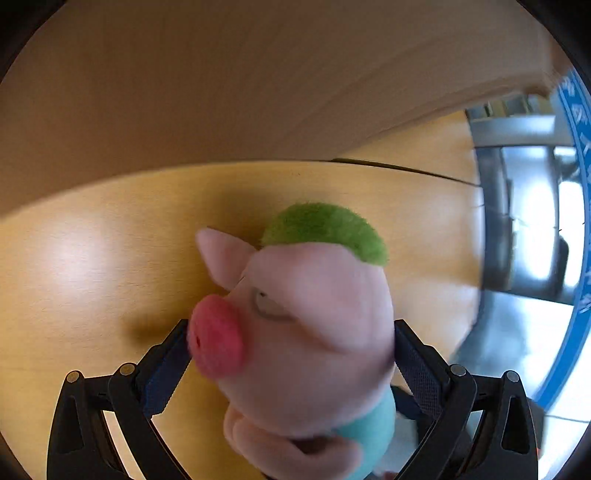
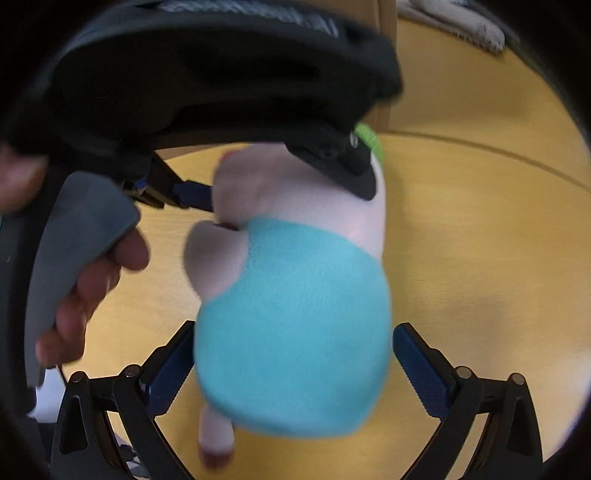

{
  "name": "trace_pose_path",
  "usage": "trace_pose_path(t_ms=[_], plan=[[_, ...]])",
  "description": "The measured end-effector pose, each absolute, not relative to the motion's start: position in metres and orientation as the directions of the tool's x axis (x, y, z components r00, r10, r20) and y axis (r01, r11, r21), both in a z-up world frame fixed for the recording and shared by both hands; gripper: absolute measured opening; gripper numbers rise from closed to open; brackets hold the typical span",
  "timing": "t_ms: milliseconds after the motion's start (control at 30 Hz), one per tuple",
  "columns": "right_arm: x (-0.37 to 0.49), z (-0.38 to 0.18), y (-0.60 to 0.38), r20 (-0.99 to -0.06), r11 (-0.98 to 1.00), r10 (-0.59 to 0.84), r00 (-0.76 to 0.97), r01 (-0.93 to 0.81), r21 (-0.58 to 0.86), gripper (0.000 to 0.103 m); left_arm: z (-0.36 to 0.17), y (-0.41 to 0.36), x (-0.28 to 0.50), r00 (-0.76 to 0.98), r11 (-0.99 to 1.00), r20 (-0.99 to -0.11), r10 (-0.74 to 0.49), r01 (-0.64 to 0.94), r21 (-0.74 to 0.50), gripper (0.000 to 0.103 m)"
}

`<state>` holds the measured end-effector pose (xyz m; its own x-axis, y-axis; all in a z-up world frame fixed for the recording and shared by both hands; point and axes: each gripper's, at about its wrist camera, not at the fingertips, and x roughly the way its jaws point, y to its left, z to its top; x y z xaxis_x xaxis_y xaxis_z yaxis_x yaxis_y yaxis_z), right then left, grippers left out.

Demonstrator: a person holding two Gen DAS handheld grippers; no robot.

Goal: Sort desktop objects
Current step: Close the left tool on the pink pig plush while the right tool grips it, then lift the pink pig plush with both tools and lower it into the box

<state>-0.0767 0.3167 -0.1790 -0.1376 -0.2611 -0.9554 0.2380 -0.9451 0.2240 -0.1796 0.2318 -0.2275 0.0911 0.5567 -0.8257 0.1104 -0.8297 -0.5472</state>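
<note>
A plush pig (image 1: 306,317) with a pink head, red snout, green cap and teal body sits between the fingers of my left gripper (image 1: 291,354), which is shut on its head above the wooden table. In the right wrist view the pig's teal body (image 2: 295,325) hangs between the open fingers of my right gripper (image 2: 293,365), with a gap on the right side. The left gripper's black body (image 2: 207,74) and the hand holding it (image 2: 92,288) fill the upper left of that view.
The wooden table (image 1: 92,266) has a seam line (image 1: 406,168) and a brown cardboard wall (image 1: 221,92) behind it. The table edge and a blue-rimmed floor area (image 1: 576,184) lie at the right. A white cloth (image 2: 461,26) lies at the far edge.
</note>
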Motion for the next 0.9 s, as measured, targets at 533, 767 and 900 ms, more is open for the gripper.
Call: trace_pose_path(t_ms=[533, 767, 900], plan=[[-0.026, -0.071, 0.315, -0.859, -0.865, -0.405, -0.314, 0.435, 0.249, 0.073, -0.078, 0.197, -0.122, -0.183, -0.800, -0.786, 0.590, 0.001, -0.600, 0.083], [-0.074, 0.029, 0.250, -0.707, -0.771, -0.554, -0.439, 0.591, 0.237, 0.073, 0.052, 0.122, -0.139, -0.474, -0.862, -0.751, 0.460, -0.037, -0.505, 0.083], [-0.134, 0.043, 0.203, -0.671, -0.727, -0.604, -0.431, 0.642, 0.242, 0.073, 0.079, 0.071, -0.189, -0.561, -0.896, -0.741, 0.368, 0.000, -0.445, 0.083]])
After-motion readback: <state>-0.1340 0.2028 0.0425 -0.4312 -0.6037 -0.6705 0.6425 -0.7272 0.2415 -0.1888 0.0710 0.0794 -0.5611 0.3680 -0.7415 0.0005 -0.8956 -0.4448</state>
